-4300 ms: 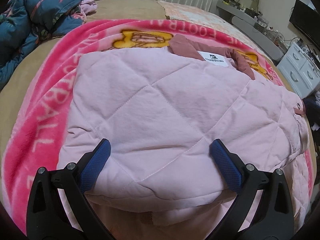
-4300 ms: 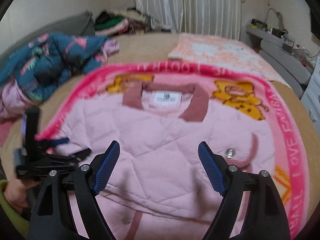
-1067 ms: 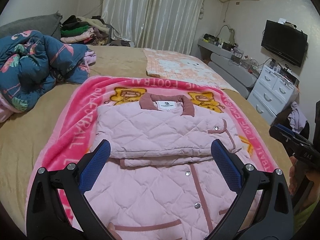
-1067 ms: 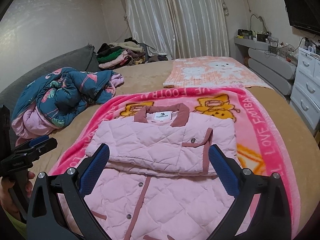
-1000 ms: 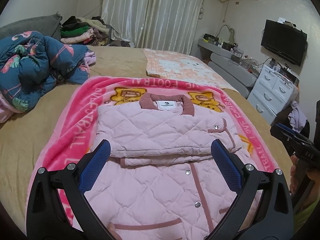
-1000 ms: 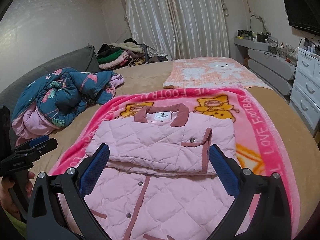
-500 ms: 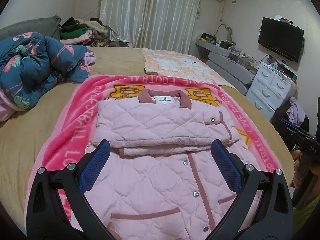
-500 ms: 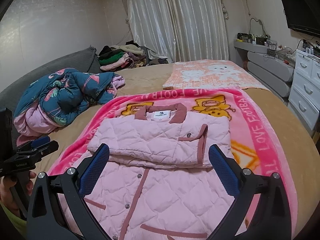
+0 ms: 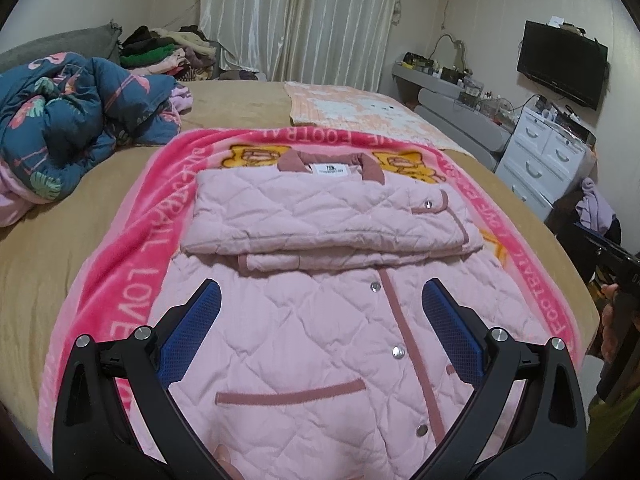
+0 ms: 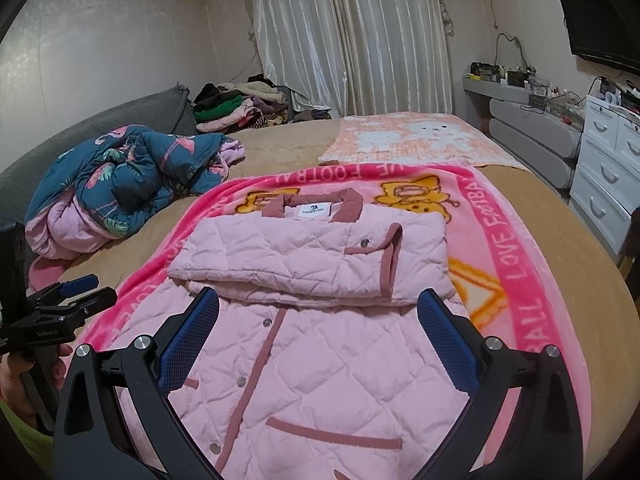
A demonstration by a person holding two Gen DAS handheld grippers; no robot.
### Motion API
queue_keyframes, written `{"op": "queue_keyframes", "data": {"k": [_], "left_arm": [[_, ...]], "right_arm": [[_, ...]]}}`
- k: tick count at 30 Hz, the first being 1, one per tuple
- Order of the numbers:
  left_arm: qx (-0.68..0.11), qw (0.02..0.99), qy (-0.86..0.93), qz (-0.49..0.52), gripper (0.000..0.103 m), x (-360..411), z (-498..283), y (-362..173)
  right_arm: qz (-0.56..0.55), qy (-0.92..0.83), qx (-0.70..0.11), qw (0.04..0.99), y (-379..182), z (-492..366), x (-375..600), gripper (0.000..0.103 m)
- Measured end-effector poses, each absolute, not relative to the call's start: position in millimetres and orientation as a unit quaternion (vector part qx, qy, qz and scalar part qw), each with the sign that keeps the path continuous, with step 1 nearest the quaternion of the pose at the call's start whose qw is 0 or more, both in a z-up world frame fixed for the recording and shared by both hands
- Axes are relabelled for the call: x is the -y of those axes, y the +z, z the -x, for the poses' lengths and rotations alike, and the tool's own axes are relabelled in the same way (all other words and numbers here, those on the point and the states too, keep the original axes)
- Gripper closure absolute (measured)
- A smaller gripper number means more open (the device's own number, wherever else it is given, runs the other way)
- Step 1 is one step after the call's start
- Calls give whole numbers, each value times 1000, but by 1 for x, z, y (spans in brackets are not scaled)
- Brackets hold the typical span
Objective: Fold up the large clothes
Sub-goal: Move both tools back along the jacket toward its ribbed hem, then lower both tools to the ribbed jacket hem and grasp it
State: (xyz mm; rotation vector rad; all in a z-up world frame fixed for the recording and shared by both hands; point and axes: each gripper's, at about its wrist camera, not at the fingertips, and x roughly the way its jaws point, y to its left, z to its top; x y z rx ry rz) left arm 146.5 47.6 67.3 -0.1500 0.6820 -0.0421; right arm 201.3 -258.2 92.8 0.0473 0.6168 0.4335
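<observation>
my left gripper (image 9: 322,320) hangs above the lower front of the pink quilted jacket (image 9: 320,352), jaws spread wide, nothing between them. my right gripper (image 10: 318,320) hangs over the same garment, jaws likewise released and empty. neither touches the fabric.

the jacket lies front-up on the pink fleece blanket (image 9: 132,264), hem end nearest me, snap placket running up the middle. across its upper part the sleeves (image 10: 312,260) lie folded in as a flat band just below the collar (image 10: 312,204). judgement: they are laid there so the body forms a narrow rectangle, ready for the hem to be brought up toward the collar. judgement: both grippers are held low and open because the next grasp belongs at the hem corners, which are out of view beneath me.

the blanket is spread on the bed (image 10: 280,144), presumably as a flat working surface. to the left, well apart from the jacket, lies a crumpled blue floral quilt (image 10: 132,176).

containers: a white drawer unit (image 9: 548,164) stands beside the bed, drawers closed, contents hidden. far off, a clothes pile (image 10: 236,108) rests near the curtain (image 10: 352,36).
</observation>
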Motion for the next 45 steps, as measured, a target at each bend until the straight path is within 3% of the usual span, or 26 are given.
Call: {"op": "queue_keyframes", "data": {"k": [26,45], "left_arm": [[-367,929,-13,37,9,-32,-102,9],[-401,914,45,32,9,-76,-73,-34]], "right_arm": [[-11,194,-351,916,29,-160,286,4],[4,148,-409,900,-32,-139,333,4]]}}
